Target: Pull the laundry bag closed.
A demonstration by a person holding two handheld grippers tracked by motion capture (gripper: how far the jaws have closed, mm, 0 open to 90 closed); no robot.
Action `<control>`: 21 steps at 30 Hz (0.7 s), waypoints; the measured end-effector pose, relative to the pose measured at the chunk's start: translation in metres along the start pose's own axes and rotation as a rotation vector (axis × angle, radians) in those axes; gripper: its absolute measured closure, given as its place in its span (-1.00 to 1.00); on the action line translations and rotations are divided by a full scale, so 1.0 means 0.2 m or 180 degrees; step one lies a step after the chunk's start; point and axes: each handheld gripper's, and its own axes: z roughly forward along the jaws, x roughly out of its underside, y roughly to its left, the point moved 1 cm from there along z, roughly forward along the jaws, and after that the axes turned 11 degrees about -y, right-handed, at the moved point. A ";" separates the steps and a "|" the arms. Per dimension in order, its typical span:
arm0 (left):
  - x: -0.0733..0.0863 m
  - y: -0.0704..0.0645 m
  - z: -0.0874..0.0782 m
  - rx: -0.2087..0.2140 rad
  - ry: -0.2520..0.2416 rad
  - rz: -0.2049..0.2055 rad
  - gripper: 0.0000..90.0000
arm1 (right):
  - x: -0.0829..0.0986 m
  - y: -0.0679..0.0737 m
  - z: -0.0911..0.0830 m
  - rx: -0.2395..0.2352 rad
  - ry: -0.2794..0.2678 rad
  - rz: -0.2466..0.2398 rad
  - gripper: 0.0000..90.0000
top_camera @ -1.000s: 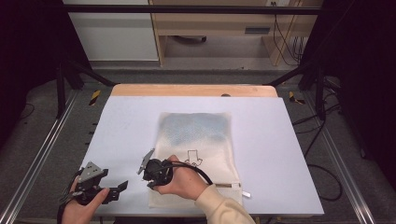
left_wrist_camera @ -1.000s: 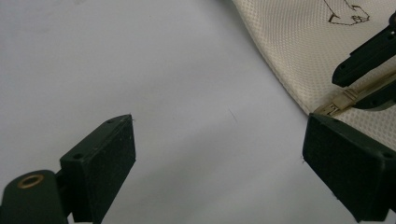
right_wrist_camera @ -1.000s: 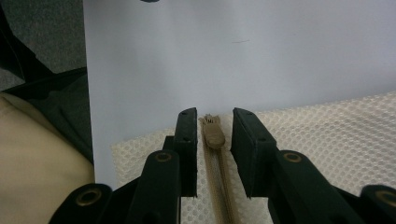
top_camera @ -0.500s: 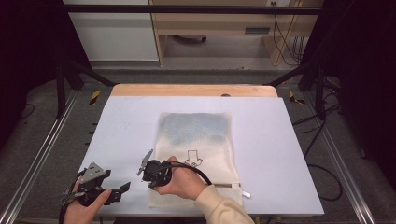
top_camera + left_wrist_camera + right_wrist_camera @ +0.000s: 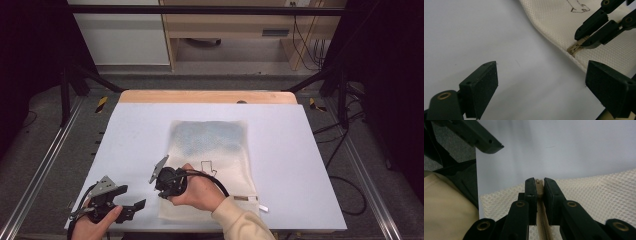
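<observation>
The right hand reaches in from the bottom edge and lies across the near part of the mesh pouch, its cream sleeve angled toward the near right. It holds the right gripper low, pointing toward the pouch's near left edge, where its fingers are pressed narrow on the tan zipper at the end of its track; the left gripper view shows the same pinch at the pouch's edge. The left hand sits at the near left corner of the desk, holding the left gripper just above the bare white surface, aimed toward the pouch, with its fingers spread wide and holding nothing. The pouch lies flat in the middle of the desk, a bluish patch showing through its far half, a small outline drawing on its near half, and a white tag at its near right. Compared with half a second ago, both hands and the pouch sit in almost the same places; the left gripper has shifted very slightly.
</observation>
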 end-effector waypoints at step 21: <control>0.01 -0.14 0.18 0.0502 0.0099 -0.0292 -0.40 | -0.01 0.00 -0.04 0.0017 -0.0101 -0.0047 0.82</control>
